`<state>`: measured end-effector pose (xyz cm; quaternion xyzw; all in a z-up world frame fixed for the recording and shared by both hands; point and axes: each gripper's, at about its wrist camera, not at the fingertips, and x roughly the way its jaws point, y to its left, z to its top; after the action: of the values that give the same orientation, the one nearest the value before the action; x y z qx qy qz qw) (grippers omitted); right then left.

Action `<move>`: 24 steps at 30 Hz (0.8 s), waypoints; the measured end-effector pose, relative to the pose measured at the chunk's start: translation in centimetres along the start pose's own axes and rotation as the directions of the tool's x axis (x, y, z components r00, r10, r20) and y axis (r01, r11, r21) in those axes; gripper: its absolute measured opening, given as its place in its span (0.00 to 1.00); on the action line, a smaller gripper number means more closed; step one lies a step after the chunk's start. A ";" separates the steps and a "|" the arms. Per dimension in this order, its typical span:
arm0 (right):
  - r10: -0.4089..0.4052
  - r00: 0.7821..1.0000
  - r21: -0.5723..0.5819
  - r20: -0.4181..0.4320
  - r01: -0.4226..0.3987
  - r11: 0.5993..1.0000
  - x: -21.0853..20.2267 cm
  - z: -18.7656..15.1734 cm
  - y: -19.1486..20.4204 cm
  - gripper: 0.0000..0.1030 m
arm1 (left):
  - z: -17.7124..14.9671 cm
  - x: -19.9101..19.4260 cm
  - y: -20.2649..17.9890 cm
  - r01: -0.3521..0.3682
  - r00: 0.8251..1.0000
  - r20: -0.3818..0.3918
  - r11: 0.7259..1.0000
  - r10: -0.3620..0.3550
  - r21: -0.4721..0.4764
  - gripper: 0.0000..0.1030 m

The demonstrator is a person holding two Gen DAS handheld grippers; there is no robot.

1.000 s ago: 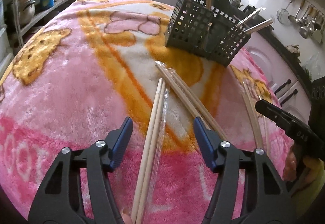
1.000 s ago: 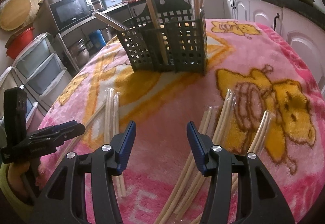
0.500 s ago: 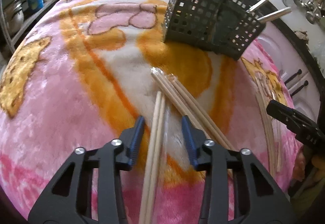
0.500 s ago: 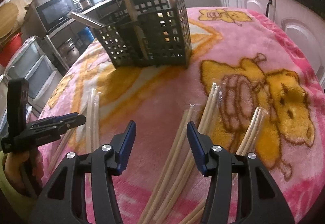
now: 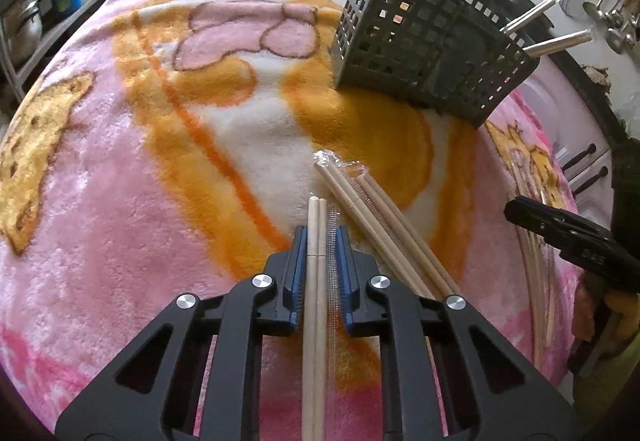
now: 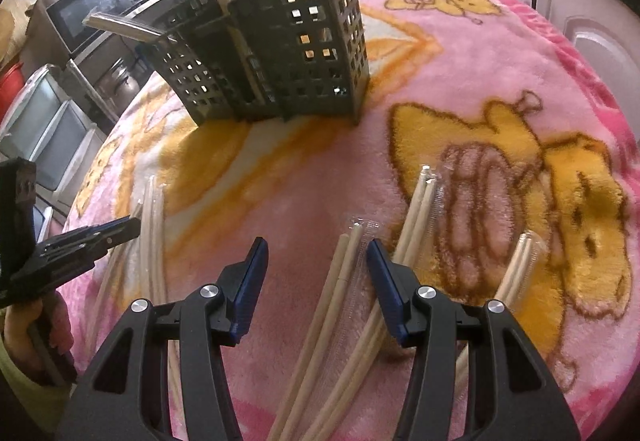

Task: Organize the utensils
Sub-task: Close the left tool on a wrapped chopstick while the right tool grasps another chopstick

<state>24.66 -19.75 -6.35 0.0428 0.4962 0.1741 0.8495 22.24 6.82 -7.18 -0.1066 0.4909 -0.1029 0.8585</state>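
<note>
A: Wrapped chopstick pair [image 5: 318, 241] sits dead centre in the left gripper [image 5: 321, 237]. Jaws have just been closing and the blue pads [image 5: 297, 261] are now pressed on both sides of it, wood against the left pad, clear wrapper edge against the right. Tips poke out just past the fingertips, the rest runs back under the gripper toward the camera.

B: Off the blanket [image 5: 120, 201]?

A: Can't tell. It lies along the pink and orange fleece; no gap visible under it.

B: Right side?

A: Right gripper [image 6: 318, 251] jaws stand about half apart, holding nothing. Another wrapped pair [image 6: 340, 281] lies on the blanket between the pads, closer to the right pad, not touching either one. Its tip ends roughly level with the fingertips.

B: Other chopsticks?

A: Left wrist view: a bundle of two wrapped pairs [image 5: 380, 217] angled just right of the left gripper, near ends passing under its right finger. Right wrist view: one wrapped pair [image 6: 416, 217] just outside the right pad, another [image 6: 516, 269] further right on the yellow bear print.

B: Caddy?

A: Dark grey perforated cutlery caddy [image 6: 280, 41] upright at the far side of the blanket, well apart from both grippers. Wooden sticks stand in it; metal handles [image 5: 560, 41] lean out of one end.
</note>
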 end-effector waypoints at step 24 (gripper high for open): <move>0.070 0.998 -0.054 -0.001 -0.070 0.996 0.5 1.8 3.7 0.06 | 1.1 0.4 0.9 0.049 0.999 -0.019 0.997 -0.050 -0.055 0.06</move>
<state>25.54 -15.96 -4.97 0.0371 0.4890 0.2170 0.8440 23.50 7.69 -7.24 -0.1412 0.4997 -0.1117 0.8473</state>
